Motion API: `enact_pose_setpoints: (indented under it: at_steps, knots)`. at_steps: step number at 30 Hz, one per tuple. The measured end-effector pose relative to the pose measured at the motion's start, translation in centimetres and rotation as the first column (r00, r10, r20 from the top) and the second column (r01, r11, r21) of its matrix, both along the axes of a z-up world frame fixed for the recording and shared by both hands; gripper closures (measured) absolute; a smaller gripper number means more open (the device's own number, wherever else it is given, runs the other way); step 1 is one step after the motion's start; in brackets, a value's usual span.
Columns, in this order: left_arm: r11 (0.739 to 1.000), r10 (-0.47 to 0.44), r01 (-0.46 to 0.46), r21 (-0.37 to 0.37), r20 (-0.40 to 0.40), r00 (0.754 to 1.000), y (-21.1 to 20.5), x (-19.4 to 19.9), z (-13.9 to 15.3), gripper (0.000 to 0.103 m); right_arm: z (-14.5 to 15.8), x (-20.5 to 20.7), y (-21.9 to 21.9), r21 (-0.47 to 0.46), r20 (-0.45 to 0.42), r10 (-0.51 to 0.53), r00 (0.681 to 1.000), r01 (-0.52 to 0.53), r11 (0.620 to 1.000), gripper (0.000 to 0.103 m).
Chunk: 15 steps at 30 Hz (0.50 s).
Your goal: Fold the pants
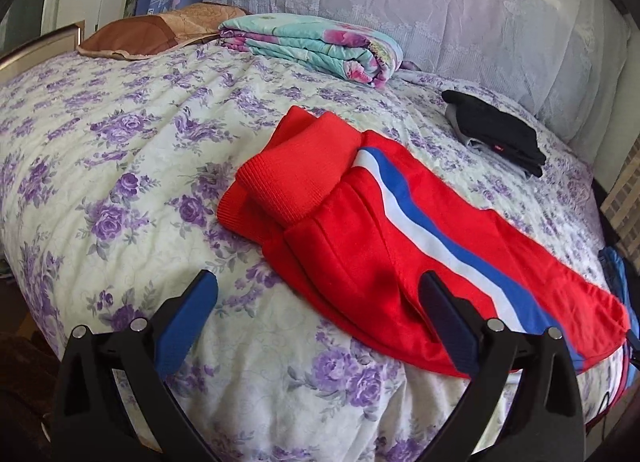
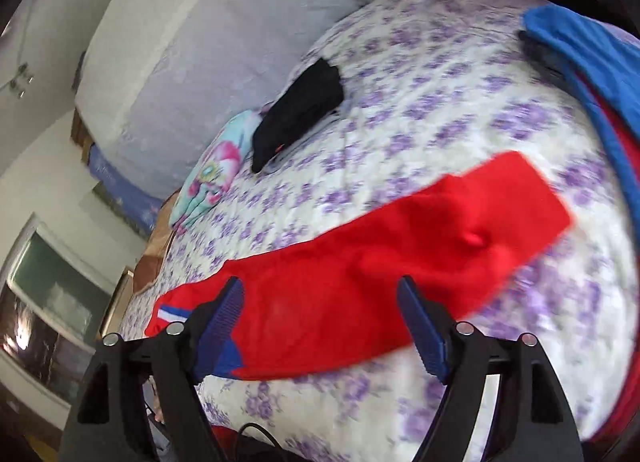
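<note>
Left wrist view: my left claw [image 1: 316, 320] is wide open, holding nothing, above the red pants [image 1: 400, 230] on the bed [image 1: 120, 150]. Right wrist view: my right claw [image 2: 320, 322] is also open and empty over the soft, light cloth; I would grip the cuffs.

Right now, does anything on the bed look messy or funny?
Yes. The red pants lie crooked across the flowery bedspread, and their ribbed waistband is flopped over and bunched up, not flat. The folded black clothes look tidy.
</note>
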State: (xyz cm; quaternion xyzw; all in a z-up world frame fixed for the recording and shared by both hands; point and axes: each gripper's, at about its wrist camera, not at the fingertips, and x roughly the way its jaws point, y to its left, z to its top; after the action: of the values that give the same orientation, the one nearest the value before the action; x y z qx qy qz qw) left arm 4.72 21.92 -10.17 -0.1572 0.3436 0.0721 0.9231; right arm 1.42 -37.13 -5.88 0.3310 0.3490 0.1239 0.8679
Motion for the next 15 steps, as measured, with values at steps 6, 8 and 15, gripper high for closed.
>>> enact_pose_setpoints:
  at_steps: [6,8,15]
  knots:
    - [0.999,-0.007,0.007,-0.036,-0.017,1.000,0.5,-0.5,0.5,0.005,-2.6,0.0,-4.5,0.135,-0.075,-0.107,0.991,0.116,0.984,0.021]
    - [0.996,-0.010,0.008,-0.084,-0.018,1.000,1.1,-0.9,0.8,0.005,-3.7,0.7,-4.1,0.143,-0.098,-0.085,0.991,0.099,0.985,0.021]
    - [0.971,0.014,-0.014,-0.238,-0.002,1.000,3.3,-1.6,1.0,0.005,-5.8,1.8,-4.4,0.135,-0.100,-0.129,0.987,0.142,0.981,0.024]
